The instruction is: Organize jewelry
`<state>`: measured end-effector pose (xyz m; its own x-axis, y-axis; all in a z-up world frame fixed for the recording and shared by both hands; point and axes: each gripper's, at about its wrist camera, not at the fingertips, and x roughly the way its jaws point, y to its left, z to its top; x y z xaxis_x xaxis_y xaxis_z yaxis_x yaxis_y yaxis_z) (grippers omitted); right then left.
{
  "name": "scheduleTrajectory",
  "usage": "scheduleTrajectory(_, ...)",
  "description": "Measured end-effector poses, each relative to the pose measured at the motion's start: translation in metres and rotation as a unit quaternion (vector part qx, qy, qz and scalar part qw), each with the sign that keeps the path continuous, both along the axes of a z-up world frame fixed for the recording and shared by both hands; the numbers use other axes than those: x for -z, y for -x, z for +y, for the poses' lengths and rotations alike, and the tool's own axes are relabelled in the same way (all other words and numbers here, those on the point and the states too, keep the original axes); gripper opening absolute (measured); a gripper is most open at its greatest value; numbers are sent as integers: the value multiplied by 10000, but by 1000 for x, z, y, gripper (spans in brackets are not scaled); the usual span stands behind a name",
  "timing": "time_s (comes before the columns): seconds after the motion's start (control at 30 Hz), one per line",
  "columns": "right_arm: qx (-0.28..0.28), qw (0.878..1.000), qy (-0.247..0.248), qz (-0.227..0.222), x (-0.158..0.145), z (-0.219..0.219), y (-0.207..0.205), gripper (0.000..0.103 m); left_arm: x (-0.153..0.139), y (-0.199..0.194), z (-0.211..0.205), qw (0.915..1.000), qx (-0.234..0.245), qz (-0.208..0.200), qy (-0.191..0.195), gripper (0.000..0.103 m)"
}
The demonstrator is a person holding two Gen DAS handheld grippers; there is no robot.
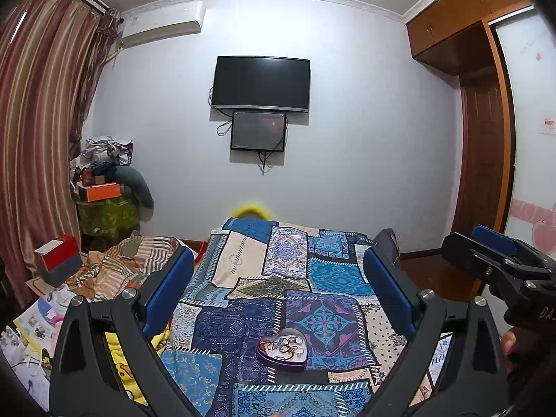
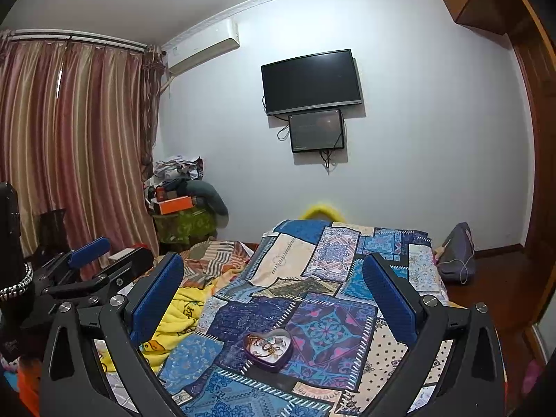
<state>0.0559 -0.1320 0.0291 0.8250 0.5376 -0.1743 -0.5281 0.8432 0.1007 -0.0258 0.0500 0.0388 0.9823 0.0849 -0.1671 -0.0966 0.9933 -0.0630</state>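
While both of my tools hang level above the bed, my left gripper sits with its blue-padded fingers spread wide and nothing between them, aimed along the blue patchwork bedspread toward the far wall. Between and just ahead of those fingers I see the purple heart-shaped tin, lid off, lying flat on the spread with tangled chains and beaded jewelry inside. My right gripper is held beside the left one at about the same height, tilted a little, its jaws equally wide and empty, with the tin low in the gap between them.
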Motion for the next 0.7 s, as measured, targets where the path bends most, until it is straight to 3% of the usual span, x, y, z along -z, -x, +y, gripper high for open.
scheduleTrajectory(0.7, -19, 10000, 58, 45, 4, 2, -3, 102, 1, -4, 1, 10000, 36, 62, 18, 99)
